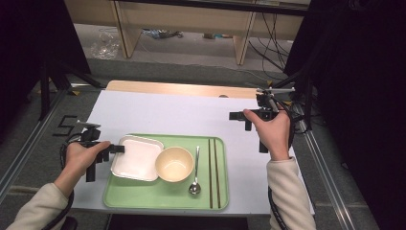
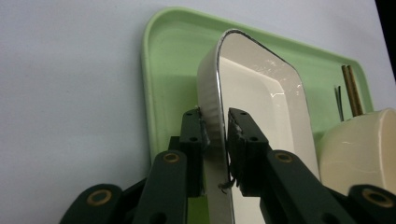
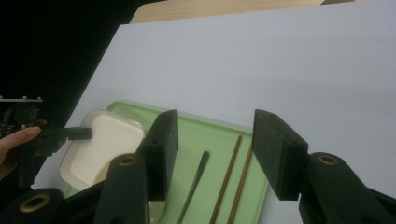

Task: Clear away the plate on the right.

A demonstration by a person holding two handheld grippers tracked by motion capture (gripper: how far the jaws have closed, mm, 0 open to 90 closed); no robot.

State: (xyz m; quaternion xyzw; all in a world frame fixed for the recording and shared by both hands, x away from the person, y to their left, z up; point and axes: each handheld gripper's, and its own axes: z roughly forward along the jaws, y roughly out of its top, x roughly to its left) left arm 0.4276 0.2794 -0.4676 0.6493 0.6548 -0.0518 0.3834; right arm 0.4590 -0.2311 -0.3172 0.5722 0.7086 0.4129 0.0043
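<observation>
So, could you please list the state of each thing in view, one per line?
Left gripper: jaws around the dish's rim, pads on or nearly on it.
White square dish: empty, on the tray, its left rim between the jaws.
Right gripper: open, empty, above the table.
Bowl: upright, empty, on the tray.
Spoon: lying flat on the tray.
Chopsticks: lying side by side on the tray.
Green tray: flat on the table.

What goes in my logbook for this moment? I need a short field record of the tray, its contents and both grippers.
surface: white table
tray: green tray, near the table's front edge
dish: white square dish, at the tray's left end
bowl: cream bowl, right of the dish
cutlery: spoon, then chopsticks at the right
left gripper: jaws astride the dish's rim
right gripper: open, holding nothing, above the table
</observation>
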